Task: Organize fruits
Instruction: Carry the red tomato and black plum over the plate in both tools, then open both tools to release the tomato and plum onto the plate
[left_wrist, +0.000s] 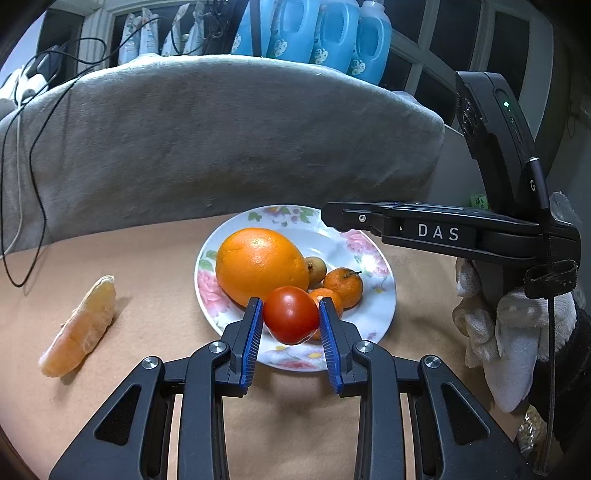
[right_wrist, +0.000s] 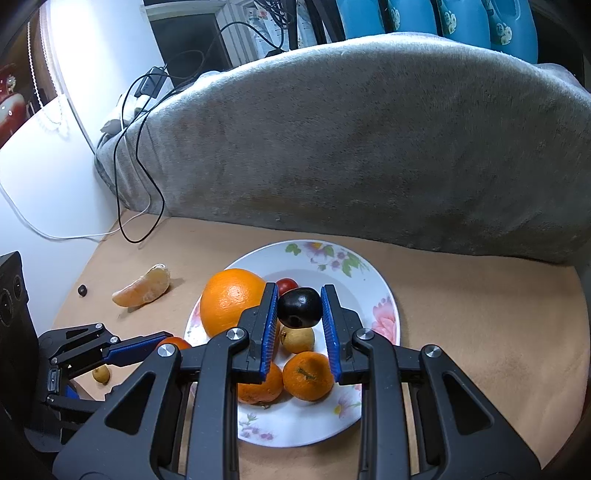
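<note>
On the tan cloth (left_wrist: 147, 258) before a grey blanket (left_wrist: 221, 140), tools pinching tomato (left_wrist: 290, 314) and plum (right_wrist: 299, 307).

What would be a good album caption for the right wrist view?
Right gripper holds a dark plum above a floral plate of oranges, beside a big orange.
</note>
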